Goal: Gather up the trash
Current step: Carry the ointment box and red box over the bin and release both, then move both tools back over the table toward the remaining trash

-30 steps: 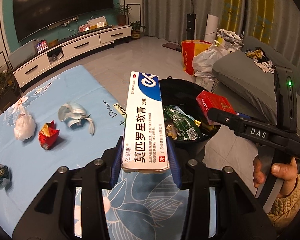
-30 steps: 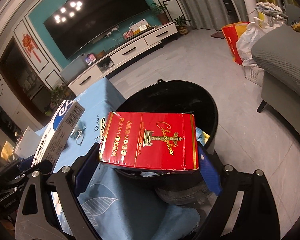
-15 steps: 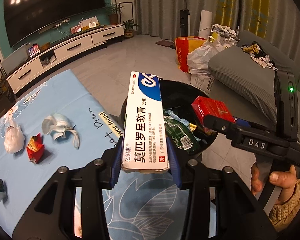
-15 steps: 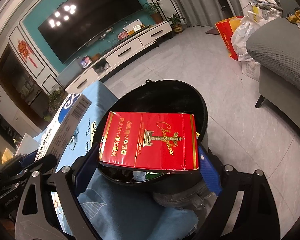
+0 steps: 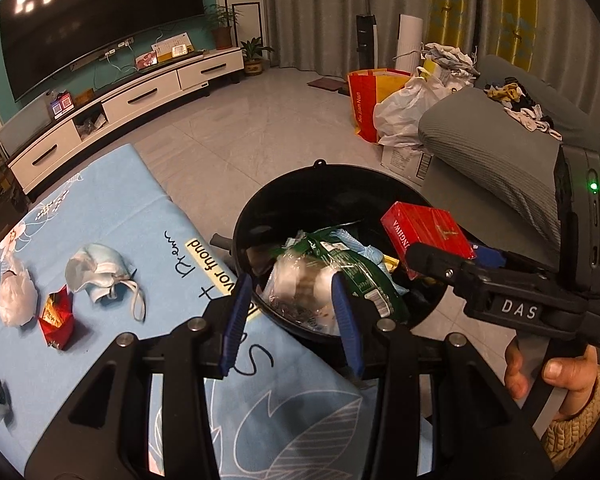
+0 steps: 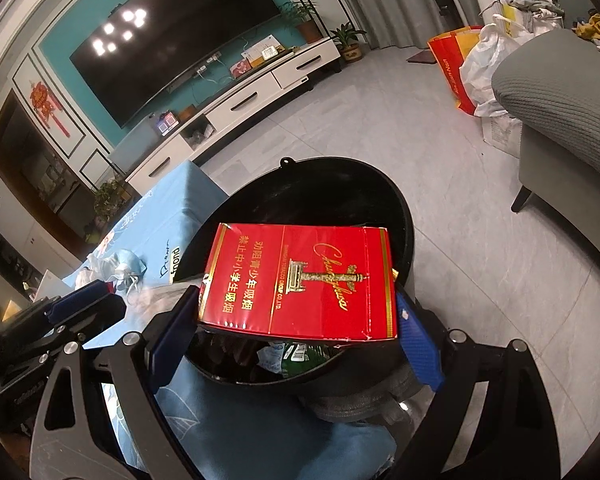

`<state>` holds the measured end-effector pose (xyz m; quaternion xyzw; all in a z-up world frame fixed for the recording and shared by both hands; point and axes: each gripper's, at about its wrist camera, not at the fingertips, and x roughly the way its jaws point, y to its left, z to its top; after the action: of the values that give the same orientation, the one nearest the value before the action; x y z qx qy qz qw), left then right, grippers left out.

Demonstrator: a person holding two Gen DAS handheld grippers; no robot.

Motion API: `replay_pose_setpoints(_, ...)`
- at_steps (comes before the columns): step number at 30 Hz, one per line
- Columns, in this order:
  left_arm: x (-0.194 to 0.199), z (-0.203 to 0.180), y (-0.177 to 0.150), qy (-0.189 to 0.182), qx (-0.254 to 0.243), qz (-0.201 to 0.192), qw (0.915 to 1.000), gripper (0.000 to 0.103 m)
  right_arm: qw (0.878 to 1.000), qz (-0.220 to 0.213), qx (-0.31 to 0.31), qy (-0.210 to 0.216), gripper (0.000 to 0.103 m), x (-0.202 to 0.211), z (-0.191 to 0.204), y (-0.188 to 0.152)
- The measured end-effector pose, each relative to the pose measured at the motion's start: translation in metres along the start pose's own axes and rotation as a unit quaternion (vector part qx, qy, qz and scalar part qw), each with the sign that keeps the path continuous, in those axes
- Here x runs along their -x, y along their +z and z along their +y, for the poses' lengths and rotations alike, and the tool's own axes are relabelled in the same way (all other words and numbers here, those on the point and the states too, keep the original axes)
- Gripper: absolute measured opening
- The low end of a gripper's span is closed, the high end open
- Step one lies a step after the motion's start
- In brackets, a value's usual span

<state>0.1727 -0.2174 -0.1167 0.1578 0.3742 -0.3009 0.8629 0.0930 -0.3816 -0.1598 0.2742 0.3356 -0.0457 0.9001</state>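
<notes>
A red carton [image 6: 300,282] is gripped between the right gripper [image 6: 296,320] fingers above the black bin [image 5: 260,216], already part-filled. The left gripper [image 5: 290,312] is held apart, empty. On the blue cloth [image 5: 112,200] to the left, a mask [image 5: 96,272], wrappers and a white wad are left.

I read "DAS" on the right gripper [image 5: 446,256] body. The red carton [image 6: 300,280] carries gold script "Chunghwa" and the Chinese lines 劝阻青少年吸烟 and 禁止中小学生吸烟 (both turned sideways to me). At the blue cloth [image 5: 112,216] edge nearest the bin I make out "Poem" and "...or fhond". The red bag [image 5: 362,104] says "Jin Jian Nan".
</notes>
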Motion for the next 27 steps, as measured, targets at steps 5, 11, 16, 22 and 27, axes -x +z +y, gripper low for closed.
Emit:
replay_pose_setpoints(5,-0.016,0.004,0.005,-0.004,0.007,0.005,1.0,0.043,1.0,-0.004,0.006,-0.007,0.09,-0.006,0.0,0.005)
replay_pose_setpoints(11,-0.021,0.011,0.004,-0.007,0.017,0.006,0.9998,0.049,1.0,0.007,0.022,-0.01,0.091,-0.015,0.006,0.01)
replay_pose_setpoints(16,-0.018,0.012,0.003,-0.006,0.024,0.002,0.9997,0.063,0.999,0.019,0.021,-0.016,0.095,-0.023,0.01,0.012)
replay_pose_setpoints(22,-0.007,0.015,0.0,-0.002,0.029,-0.005,0.9996,0.07,0.999,0.018,0.023,-0.016,0.095,-0.017,0.014,0.014)
replay_pose_setpoints(27,0.009,0.02,-0.009,0.009,0.039,-0.009,0.9992,0.084,0.999,0.017,0.024,-0.018,0.095,-0.004,0.018,0.01)
